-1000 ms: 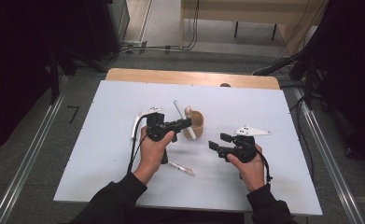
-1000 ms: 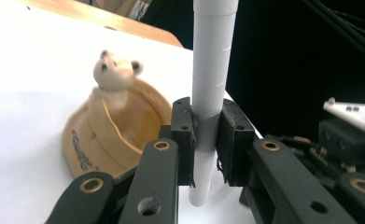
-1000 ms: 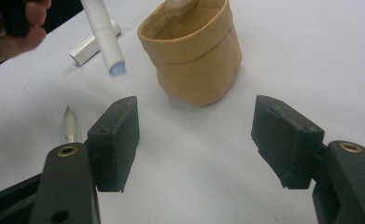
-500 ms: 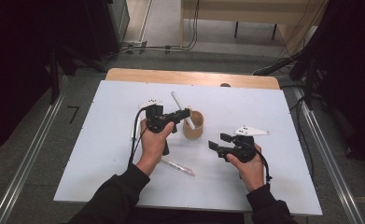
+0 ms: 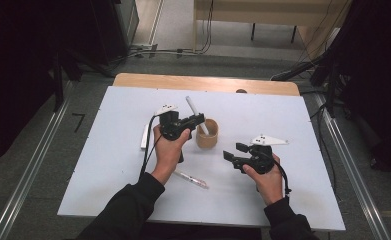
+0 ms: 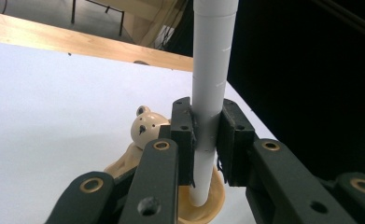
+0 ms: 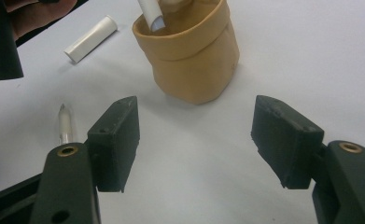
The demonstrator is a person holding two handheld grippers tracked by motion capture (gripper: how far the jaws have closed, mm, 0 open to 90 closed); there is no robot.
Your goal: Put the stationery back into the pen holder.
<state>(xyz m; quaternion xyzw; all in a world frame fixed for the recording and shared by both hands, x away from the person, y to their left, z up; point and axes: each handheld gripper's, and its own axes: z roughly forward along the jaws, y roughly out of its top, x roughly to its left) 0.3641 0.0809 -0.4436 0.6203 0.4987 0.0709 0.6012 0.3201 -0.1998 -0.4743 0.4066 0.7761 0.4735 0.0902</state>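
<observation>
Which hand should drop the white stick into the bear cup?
Left. Its hand-held gripper is shut on the white stick, whose tip is already inside the bear cup. The right hand-held gripper is open with nothing between its jaws.

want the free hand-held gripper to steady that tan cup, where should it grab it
Probably the tan cup at mid-wall, approached level from the right hand-held gripper side. It stands upright with soft, round walls facing those open jaws; the white pen occupies its mouth, so avoid the rim.
</observation>
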